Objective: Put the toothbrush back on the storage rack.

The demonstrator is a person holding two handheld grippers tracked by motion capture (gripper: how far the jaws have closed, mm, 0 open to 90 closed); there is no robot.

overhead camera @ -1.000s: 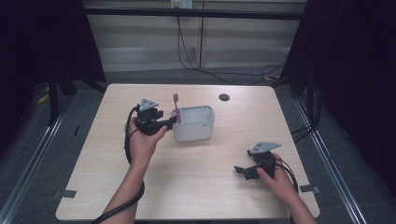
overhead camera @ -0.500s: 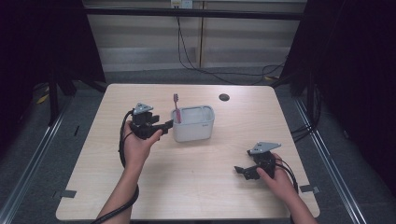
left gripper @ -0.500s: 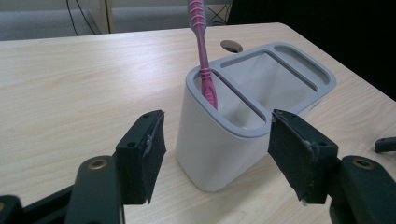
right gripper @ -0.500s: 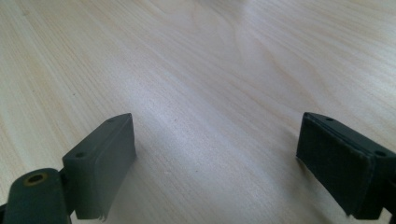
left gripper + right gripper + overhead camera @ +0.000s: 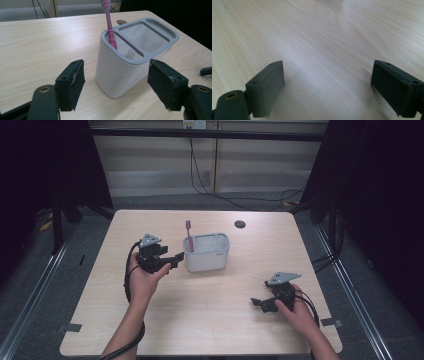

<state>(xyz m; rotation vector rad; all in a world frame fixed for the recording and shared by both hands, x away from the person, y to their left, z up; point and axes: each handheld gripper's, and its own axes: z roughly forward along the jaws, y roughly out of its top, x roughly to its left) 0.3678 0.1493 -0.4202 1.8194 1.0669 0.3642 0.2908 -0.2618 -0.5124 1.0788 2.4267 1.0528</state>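
high view, catalogued by size. worktop (image 5: 210, 320): pale wood, with rounded corners. holder (image 5: 207, 256): a white tub with a grey divided rim, set near the middle of the worktop, somewhat toward the far edge. left gripper (image 5: 176, 260): held just beside the holder's left wall; in the left gripper view its jaws are seen spread wide, having just been opening, with the holder (image 5: 120, 70) ahead between them, untouched by either pad, and nothing gripped. right gripper (image 5: 258, 302): rested low near the near right corner, well apart from the holder; in the right gripper view its jaws are seen wide apart over bare wood, nothing held. toothbrush (image 5: 189, 236): pink, stood upright in the holder's left compartment. dark disc (image 5: 240, 224): laid near the far edge.
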